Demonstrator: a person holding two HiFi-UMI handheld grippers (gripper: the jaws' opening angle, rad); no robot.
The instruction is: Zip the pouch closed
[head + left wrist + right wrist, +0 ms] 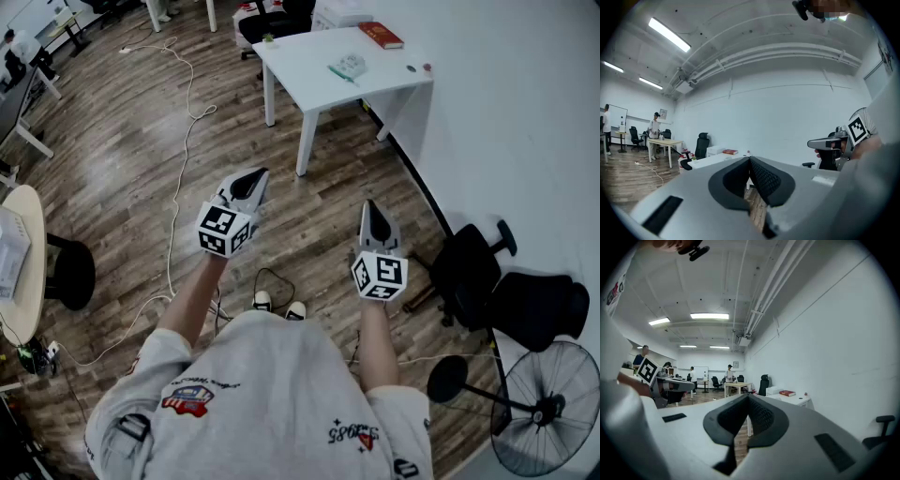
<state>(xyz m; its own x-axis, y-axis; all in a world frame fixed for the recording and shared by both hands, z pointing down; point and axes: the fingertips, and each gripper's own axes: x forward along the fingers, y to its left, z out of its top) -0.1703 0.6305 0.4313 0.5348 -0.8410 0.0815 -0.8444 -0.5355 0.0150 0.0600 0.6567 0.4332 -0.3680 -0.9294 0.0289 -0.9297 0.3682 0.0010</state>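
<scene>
A white table point(309, 61) stands ahead of me across the wooden floor. On it lies a small pale, pouch-like item point(349, 66) with a teal strip beside it; it is too small to tell its zipper. My left gripper point(255, 176) and right gripper point(373, 208) are held level at waist height, well short of the table. Both are shut with nothing between the jaws. In the left gripper view the dark pads point(761, 180) meet at a point, and the same shows in the right gripper view for its pads point(759, 418). The table point(797, 401) lies beyond.
A red book point(381, 35) lies at the table's far end. A black office chair point(487, 277) and a floor fan point(548, 408) stand by the white wall on the right. A white cable point(178, 169) runs over the floor. A round table point(26, 253) stands at left.
</scene>
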